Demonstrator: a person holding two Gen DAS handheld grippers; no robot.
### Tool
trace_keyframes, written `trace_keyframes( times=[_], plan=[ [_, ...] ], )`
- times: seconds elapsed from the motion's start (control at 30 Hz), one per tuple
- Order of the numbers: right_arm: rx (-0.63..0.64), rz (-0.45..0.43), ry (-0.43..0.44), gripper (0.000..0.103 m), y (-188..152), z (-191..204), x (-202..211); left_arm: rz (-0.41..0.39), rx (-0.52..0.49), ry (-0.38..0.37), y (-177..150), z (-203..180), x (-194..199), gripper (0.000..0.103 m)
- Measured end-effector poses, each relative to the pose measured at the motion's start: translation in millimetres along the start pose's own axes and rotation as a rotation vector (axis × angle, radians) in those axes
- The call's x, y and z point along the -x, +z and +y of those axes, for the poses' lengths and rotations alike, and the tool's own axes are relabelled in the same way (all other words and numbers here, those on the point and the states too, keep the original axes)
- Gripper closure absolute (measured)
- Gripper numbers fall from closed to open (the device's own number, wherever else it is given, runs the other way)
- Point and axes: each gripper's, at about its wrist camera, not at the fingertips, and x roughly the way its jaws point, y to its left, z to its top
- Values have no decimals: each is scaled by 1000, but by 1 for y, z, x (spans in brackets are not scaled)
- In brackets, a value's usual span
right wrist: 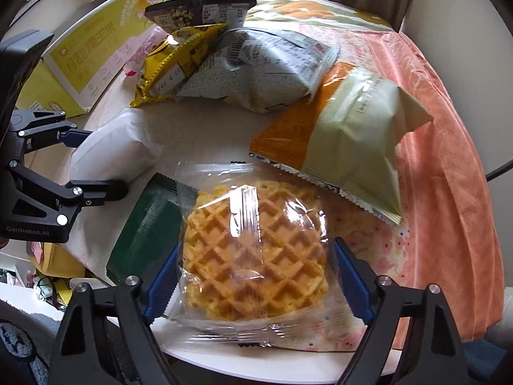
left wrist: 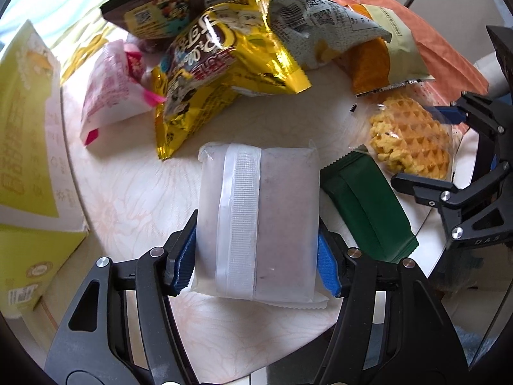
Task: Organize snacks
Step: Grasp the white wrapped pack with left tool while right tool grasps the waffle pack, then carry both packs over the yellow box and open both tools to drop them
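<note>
My left gripper (left wrist: 256,256) is shut on a frosted white snack packet (left wrist: 256,211) with a white seam down its middle; both blue pads press its sides. The packet also shows in the right wrist view (right wrist: 112,150). My right gripper (right wrist: 256,285) straddles a clear-wrapped waffle (right wrist: 256,253), its blue pads close to the wrapper's sides; I cannot tell whether they grip it. The waffle also shows in the left wrist view (left wrist: 410,141). A dark green packet (left wrist: 365,205) lies between the two snacks and also shows in the right wrist view (right wrist: 147,234).
A heap of bags lies at the far side: a gold foil bag (left wrist: 218,73), a grey bag (right wrist: 256,70), an orange-and-cream bag (right wrist: 346,134), a dark bag (left wrist: 154,6), a pink-white packet (left wrist: 109,89). A yellow-green box (left wrist: 29,147) stands left. An orange cloth (right wrist: 449,147) drapes right.
</note>
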Motion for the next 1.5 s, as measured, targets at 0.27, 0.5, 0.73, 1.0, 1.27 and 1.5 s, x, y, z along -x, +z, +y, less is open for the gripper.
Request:
trace_keyframes(
  times=[0.27, 0.5, 0.73, 1.0, 1.27, 1.5],
  plan=[
    [-14, 1, 14, 32, -1, -3, 6, 1, 50, 18, -11, 12, 5, 44],
    [-50, 10, 56, 32, 2, -5, 15, -7, 108, 55, -18, 26, 27, 44],
    [-85, 15, 113, 32, 7, 2, 30, -39, 179, 83, -27, 29, 57, 44],
    [-79, -6, 170, 32, 10, 22, 58, -92, 301, 139, -37, 23, 97, 44],
    [47, -87, 198, 33, 48, 43, 103, -184, 445, 230, -50, 30, 156, 44],
    [165, -187, 216, 33, 105, 71, 133, -268, 534, 303, -50, 67, 200, 43]
  ],
)
